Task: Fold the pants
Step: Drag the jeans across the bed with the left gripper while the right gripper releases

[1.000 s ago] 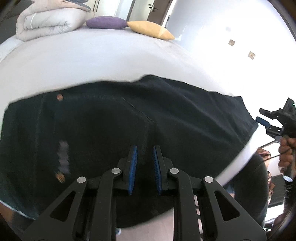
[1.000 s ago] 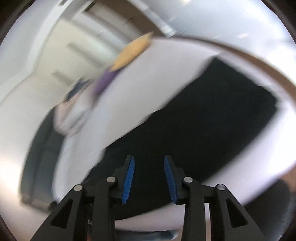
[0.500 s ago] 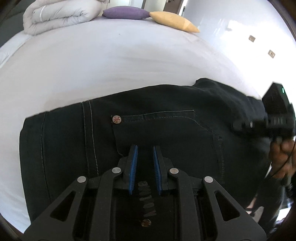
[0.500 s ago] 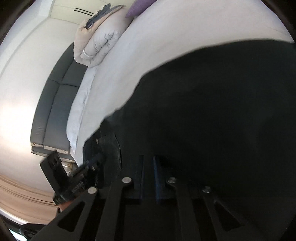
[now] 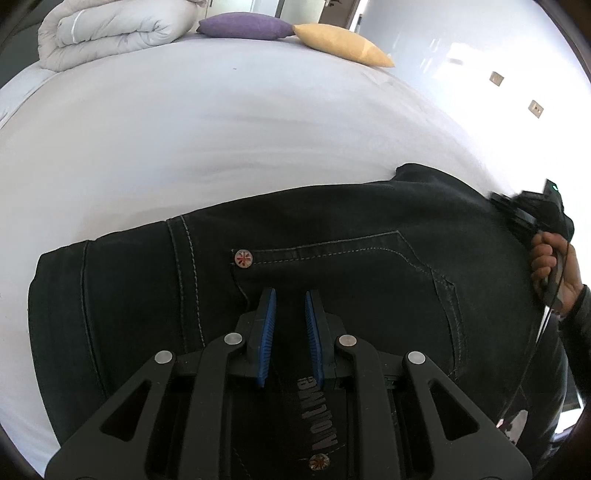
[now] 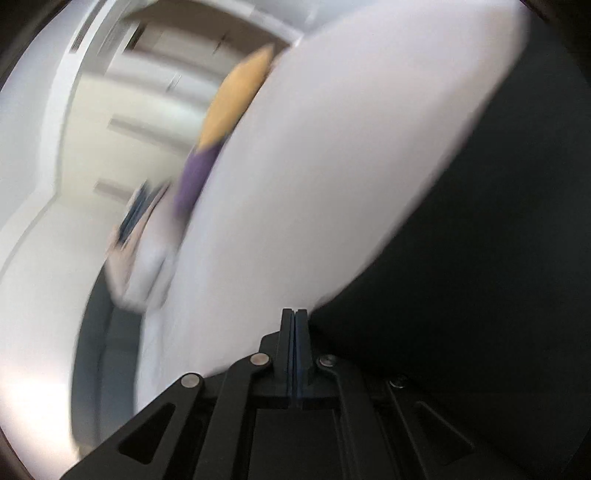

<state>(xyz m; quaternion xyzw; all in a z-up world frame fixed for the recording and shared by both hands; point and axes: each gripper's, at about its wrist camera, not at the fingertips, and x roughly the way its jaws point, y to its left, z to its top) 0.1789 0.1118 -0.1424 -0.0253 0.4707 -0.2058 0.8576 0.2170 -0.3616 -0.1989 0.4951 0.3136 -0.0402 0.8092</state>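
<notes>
Denim, black and stitched in pale thread, makes up the folded pants (image 5: 332,280) lying across the near part of the white bed (image 5: 221,140), a back pocket and a red-and-silver rivet (image 5: 243,257) facing up. The left claw (image 5: 289,332) hangs over the pocket, its blue pads a little apart with nothing pinched between them. At the right end of the pants a hand (image 5: 554,269) holds the right claw (image 6: 294,354), clenched with nothing visible between its pads. A purple cushion (image 5: 245,26), yellow cushion (image 5: 341,44) and rolled white duvet (image 5: 110,31) sit at the far side
</notes>
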